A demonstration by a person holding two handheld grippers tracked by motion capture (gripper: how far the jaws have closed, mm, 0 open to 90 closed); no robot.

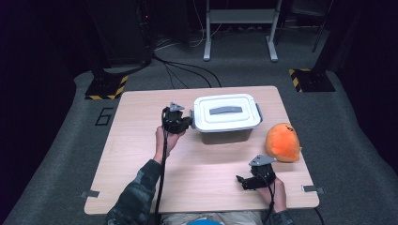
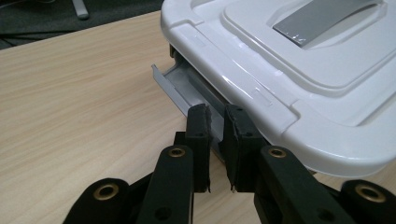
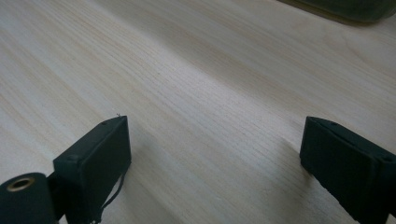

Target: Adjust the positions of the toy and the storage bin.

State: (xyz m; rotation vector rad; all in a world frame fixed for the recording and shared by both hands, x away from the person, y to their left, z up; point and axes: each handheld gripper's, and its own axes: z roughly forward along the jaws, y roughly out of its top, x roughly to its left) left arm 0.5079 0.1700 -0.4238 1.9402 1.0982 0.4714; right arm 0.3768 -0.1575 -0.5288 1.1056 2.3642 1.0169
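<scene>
A white lidded box (image 1: 227, 112) with a grey handle inset stands at the middle back of the wooden table (image 1: 141, 150). My left gripper (image 1: 190, 121) is at the box's left end. In the left gripper view the box's lid (image 2: 327, 56) is close, and a grey latch (image 2: 175, 81) hangs swung out from under the lid's rim. The left gripper (image 2: 217, 114) is shut on the near end of that latch, with only a narrow slit between its jaws. My right gripper (image 1: 240, 182) lies near the front right of the table, and its jaws (image 3: 215, 135) stand wide open over bare wood.
An orange plush toy (image 1: 283, 142) sits at the table's right edge, just behind the right gripper. Beyond the table are grey carpet, black cables and a white metal stand (image 1: 239, 28). Small clamps grip the table's front corners.
</scene>
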